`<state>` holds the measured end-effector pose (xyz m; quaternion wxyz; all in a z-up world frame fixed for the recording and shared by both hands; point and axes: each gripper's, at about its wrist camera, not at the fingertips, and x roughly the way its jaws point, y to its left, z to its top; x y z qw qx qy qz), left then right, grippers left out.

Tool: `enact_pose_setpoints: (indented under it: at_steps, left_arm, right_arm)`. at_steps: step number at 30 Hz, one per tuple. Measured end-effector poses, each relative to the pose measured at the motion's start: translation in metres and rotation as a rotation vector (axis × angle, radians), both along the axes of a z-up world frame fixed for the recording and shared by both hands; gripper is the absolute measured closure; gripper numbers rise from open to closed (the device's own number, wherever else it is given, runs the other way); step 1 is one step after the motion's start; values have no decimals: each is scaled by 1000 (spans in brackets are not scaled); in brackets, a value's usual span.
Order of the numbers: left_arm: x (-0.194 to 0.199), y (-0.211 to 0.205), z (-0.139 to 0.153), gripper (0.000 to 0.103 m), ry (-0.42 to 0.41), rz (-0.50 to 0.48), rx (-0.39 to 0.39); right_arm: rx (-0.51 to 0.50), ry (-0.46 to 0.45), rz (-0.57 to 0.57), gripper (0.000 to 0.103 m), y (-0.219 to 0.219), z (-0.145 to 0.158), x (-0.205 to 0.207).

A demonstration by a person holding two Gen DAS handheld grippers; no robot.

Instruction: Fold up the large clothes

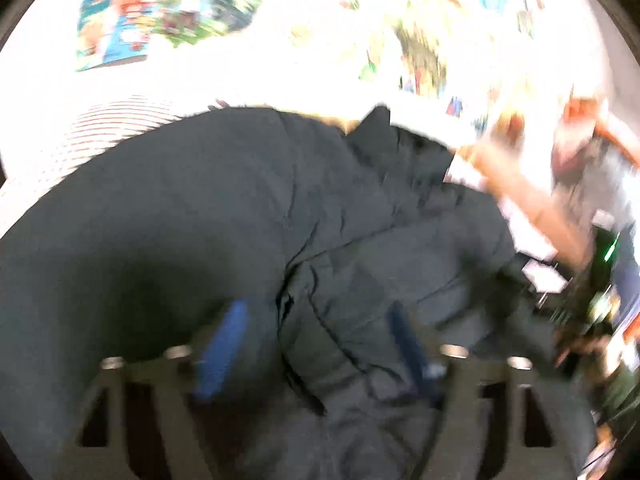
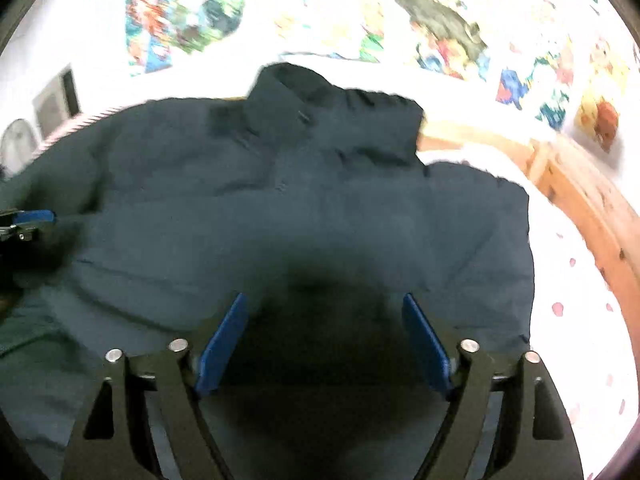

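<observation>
A large dark padded jacket (image 2: 312,208) lies spread on a bed, collar towards the far wall; it also fills the left wrist view (image 1: 248,216). My left gripper (image 1: 316,312) is open just above the jacket, blue pads apart, nothing between them. It shows at the left edge of the right wrist view (image 2: 32,218). My right gripper (image 2: 324,304) is open and empty, low over the jacket's near part. In the left wrist view the right gripper's body (image 1: 596,304) shows blurred at the right edge, with the person's forearm (image 1: 532,204) above it.
The bed has a white dotted sheet (image 2: 576,292) and a wooden frame (image 2: 576,184) on the right. A striped cloth (image 1: 120,120) lies beyond the jacket on the left. Colourful posters (image 2: 180,20) cover the white wall behind.
</observation>
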<state>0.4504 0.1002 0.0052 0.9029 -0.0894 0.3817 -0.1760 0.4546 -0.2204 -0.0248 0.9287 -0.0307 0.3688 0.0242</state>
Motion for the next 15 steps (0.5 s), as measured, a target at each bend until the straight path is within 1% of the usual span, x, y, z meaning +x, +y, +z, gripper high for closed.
enact_pose_setpoints:
  at_steps: [1, 2, 3, 5, 7, 9, 10, 12, 14, 15]
  left_arm:
    - [-11, 8, 6, 14, -13, 15, -43]
    - [-27, 18, 12, 12, -12, 37, -83]
    - [-34, 25, 16, 12, 3, 50, -109]
    - [-64, 40, 15, 11, 53, 48, -212]
    - [-91, 51, 10, 11, 104, 49, -300]
    - [-122, 63, 1, 11, 150, 81, -362]
    - [-139, 71, -3, 11, 154, 106, -377]
    - [-165, 82, -10, 11, 134, 186, -372]
    - [-189, 98, -16, 11, 71, 278, -386]
    - [-197, 106, -18, 11, 48, 316, -375]
  right_arm:
    - [1, -7, 31, 20, 11, 9, -5]
    - [3, -9, 56, 18, 16, 15, -10]
    - [3, -10, 77, 18, 22, 21, -14]
    - [23, -16, 115, 17, 39, 32, -18]
    - [78, -14, 154, 17, 55, 39, -21]
    - [132, 2, 191, 17, 69, 40, -28]
    - [147, 14, 209, 17, 79, 40, -28]
    - [136, 29, 244, 17, 101, 38, -28]
    - [61, 26, 285, 17, 128, 32, -31]
    - [9, 24, 294, 17, 141, 29, -31]
